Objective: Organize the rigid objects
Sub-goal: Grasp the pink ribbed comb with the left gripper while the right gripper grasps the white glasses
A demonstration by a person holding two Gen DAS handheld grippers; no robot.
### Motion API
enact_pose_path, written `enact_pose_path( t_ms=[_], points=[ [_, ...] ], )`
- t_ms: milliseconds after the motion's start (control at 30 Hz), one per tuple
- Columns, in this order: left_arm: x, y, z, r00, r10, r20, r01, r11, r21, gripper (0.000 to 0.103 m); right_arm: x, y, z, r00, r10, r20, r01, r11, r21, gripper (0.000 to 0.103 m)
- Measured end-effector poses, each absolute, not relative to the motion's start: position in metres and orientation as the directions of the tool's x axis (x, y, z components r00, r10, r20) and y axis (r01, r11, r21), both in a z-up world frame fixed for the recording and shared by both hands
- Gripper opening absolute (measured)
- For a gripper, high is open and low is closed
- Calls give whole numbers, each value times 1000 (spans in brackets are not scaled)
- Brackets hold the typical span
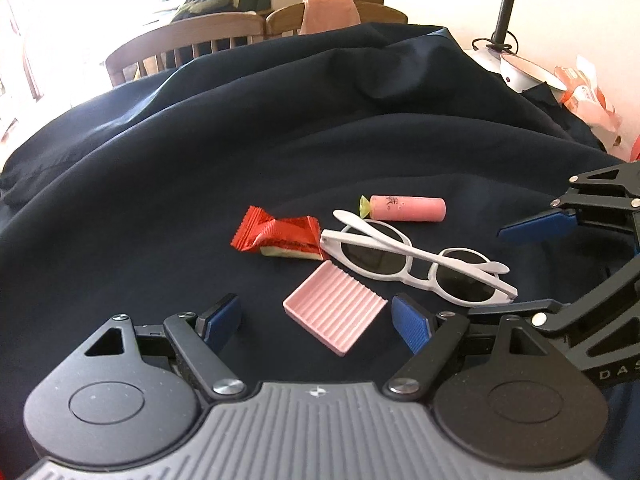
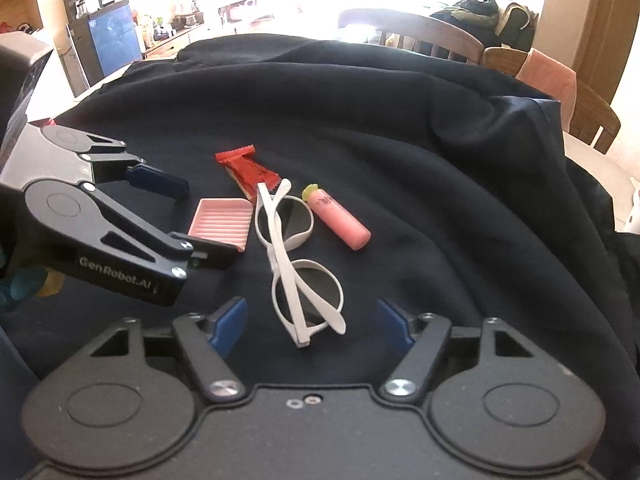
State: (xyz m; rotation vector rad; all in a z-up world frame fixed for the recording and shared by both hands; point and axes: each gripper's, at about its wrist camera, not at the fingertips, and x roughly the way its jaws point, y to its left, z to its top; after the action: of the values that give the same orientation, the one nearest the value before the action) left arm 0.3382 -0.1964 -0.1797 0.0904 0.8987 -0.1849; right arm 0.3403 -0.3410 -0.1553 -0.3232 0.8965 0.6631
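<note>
Navy cloth point(image 1: 280, 128) is wrinkly, so the glasses point(image 1: 416, 264) could slide or snag; both grippers, left point(image 1: 316, 320) and right point(image 2: 312, 320), have fingers spread, holding nothing.

I saw a dark navy cloth point(image 1: 240, 152) under everything, plain and without pattern. The sunglasses point(image 1: 416, 264) had a white frame with dark grey lenses. The small tray point(image 1: 334, 312) was pale pink, its floor lined with parallel ridges. The snack wrapper point(image 1: 276, 232) was bright red, with a cream edge showing underneath. The tube point(image 1: 406, 208) was pink, marked with small dark print, and ended in a yellow-green tip. My left gripper point(image 1: 318, 322) was black with ribbed blue pads and a grey ridged body; my right gripper point(image 2: 312, 324) was black with blue pads too. A salmon-pink towel point(image 1: 328, 12) hung over a brown wooden chair point(image 1: 192, 40).
</note>
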Motion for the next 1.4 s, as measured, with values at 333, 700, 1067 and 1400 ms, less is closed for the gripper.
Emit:
enact_pose_path(
  t_ms=[333, 700, 1067, 1400],
  points=[
    [336, -201, -178, 625, -135, -769, 226, 974, 13, 64, 342, -334, -163, 451, 387, -804, -665, 747, -13, 55],
    [334, -200, -174, 612, -116, -783, 201, 980, 12, 55, 341, -328, -161, 469, 389, -793, -654, 756, -16, 42],
    [322, -194, -165, 595, -69, -801, 134, 991, 15, 55, 334, -333, -156, 457, 382, -803, -585, 810, 52, 41],
    [300, -181, -151, 593, -58, -803, 89, 996, -5, 55, 313, -328, -142, 453, 402, -795, -569, 818, 90, 41]
  ],
)
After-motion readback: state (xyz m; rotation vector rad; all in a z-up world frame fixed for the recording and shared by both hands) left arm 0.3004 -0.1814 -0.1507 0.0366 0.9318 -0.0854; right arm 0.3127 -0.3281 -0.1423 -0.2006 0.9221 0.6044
